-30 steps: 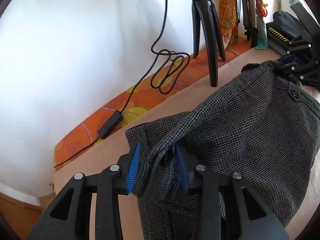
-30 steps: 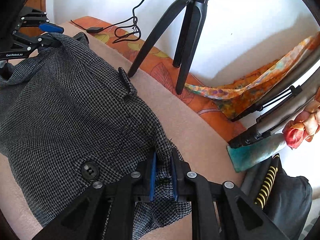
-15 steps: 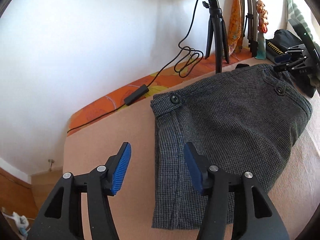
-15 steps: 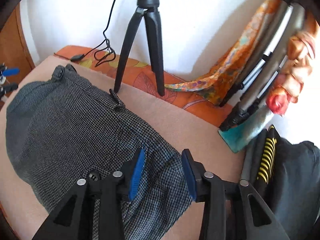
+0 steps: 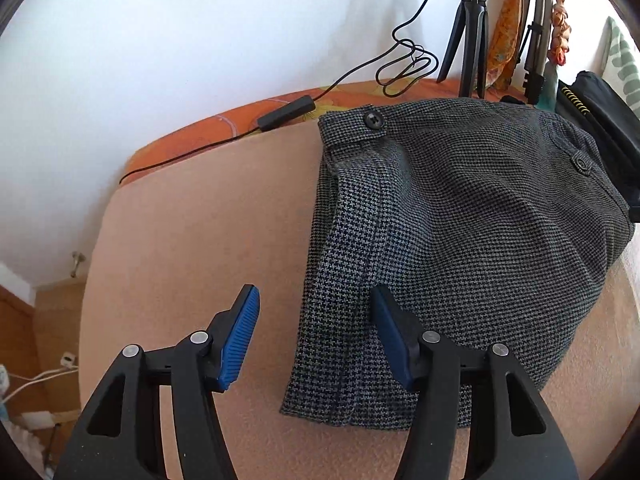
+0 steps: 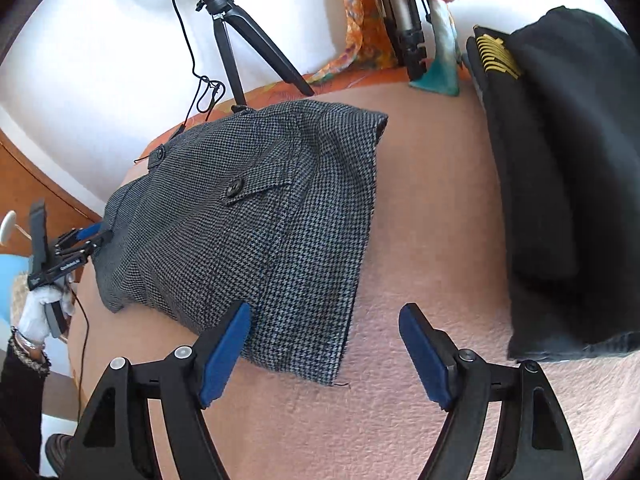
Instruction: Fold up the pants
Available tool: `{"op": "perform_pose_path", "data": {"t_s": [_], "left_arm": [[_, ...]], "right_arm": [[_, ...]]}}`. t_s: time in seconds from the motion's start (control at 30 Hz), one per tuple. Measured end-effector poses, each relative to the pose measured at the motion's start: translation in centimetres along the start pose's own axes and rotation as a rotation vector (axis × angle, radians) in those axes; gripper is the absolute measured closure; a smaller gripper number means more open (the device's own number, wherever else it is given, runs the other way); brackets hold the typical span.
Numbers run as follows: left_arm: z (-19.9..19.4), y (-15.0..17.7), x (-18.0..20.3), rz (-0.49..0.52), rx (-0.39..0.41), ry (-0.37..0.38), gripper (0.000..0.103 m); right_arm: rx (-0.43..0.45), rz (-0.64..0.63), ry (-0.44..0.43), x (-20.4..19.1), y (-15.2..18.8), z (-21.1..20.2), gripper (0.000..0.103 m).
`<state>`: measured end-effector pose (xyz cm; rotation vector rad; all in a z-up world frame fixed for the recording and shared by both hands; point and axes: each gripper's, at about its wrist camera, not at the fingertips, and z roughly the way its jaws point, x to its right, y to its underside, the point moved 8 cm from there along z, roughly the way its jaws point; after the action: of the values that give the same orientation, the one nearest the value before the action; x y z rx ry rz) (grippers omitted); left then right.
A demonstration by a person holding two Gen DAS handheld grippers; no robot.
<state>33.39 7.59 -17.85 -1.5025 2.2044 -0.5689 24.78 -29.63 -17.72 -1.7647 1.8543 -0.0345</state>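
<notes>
Both grippers have let go of the folded pants (image 5: pixel 460 216).

Left gripper (image 5: pixel 316 332), lower left of its view, and right gripper (image 6: pixel 324 344), low in its own, were clamped on cloth a second ago; now their jaws stand apart and raised. Pants lie folded mid-frame on the pink blanket (image 5: pixel 192 220), so the fold looks finished.

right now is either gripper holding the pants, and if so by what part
Nothing is held. The left gripper and right gripper are both open, pads apart above the folded pants, which lie flat on the bed.
</notes>
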Motion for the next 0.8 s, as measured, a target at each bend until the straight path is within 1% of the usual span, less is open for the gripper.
{"op": "perform_pose_path", "data": {"t_s": [0.03, 0.07, 0.1, 0.13, 0.2, 0.23, 0.27, 0.33, 0.4, 0.47, 0.5, 0.53, 0.57, 0.67, 0.73, 0.77, 0.8], "left_arm": [[0.5, -0.1, -0.1, 0.001, -0.006, -0.012, 0.043], [1.0, -0.1, -0.1, 0.005, -0.013, -0.029, 0.043], [1.5, -0.3, -0.1, 0.009, -0.017, -0.045, 0.043], [1.7, -0.5, -0.1, 0.006, -0.01, -0.045, 0.043], [1.8, -0.8, -0.1, 0.003, -0.007, -0.05, 0.042], [1.8, -0.9, -0.1, 0.008, -0.008, -0.052, 0.042], [1.7, -0.9, -0.2, 0.014, -0.008, -0.053, 0.042], [1.3, -0.8, -0.4, 0.028, -0.009, -0.064, 0.042], [0.4, -0.7, -0.6, 0.03, 0.007, -0.07, 0.042], [-0.8, -0.7, -0.7, 0.025, 0.03, -0.078, 0.042], [-1.5, -0.8, -0.7, 0.031, 0.046, -0.084, 0.042], [-2.3, -0.8, -0.7, 0.038, 0.061, -0.095, 0.042], [-3.2, -0.7, -0.6, 0.039, 0.077, -0.102, 0.042], [-5.5, -0.4, -0.1, 0.041, 0.115, -0.079, 0.042], [-6.7, 0.2, 0.3, 0.043, 0.138, -0.07, 0.042], [-7.2, 0.5, 0.4, 0.04, 0.144, -0.053, 0.042], [-7.5, 1.0, 0.5, 0.032, 0.144, -0.035, 0.042]], "right_arm": [[-0.007, -0.013, -0.009, -0.4, 0.2, 0.3, 0.027], [-0.013, -0.027, -0.017, -0.9, 0.2, 0.6, 0.029], [-0.019, -0.036, -0.033, -1.3, 0.3, 0.9, 0.04], [-0.024, -0.037, -0.051, -1.7, 0.4, 1.2, 0.06], [-0.026, -0.023, -0.071, -2.0, 0.2, 1.4, 0.083], [-0.019, -0.026, -0.067, -2.1, 0.0, 1.3, 0.091], [-0.008, -0.039, -0.051, -2.1, -0.3, 1.0, 0.093], [0.025, -0.069, 0.007, -1.8, -0.9, -0.2, 0.094], [0.033, -0.082, 0.033, -1.7, -1.2, -0.7, 0.094], [0.032, -0.131, 0.072, -2.2, -0.9, -1.1, 0.09], [0.038, -0.164, 0.122, -2.4, -0.9, -1.3, 0.08], [0.054, -0.186, 0.174, -2.5, -0.8, -1.7, 0.065], [0.075, -0.195, 0.202, -2.8, -0.6, -2.3, 0.06], [0.132, -0.197, 0.159, -4.4, 0.1, -4.4, 0.06], [0.167, -0.207, 0.139, -5.9, 0.7, -5.4, 0.057], [0.172, -0.215, 0.106, -6.9, 1.1, -5.7, 0.056], [0.164, -0.225, 0.056, -8.1, 1.5, -5.5, 0.056]]}}
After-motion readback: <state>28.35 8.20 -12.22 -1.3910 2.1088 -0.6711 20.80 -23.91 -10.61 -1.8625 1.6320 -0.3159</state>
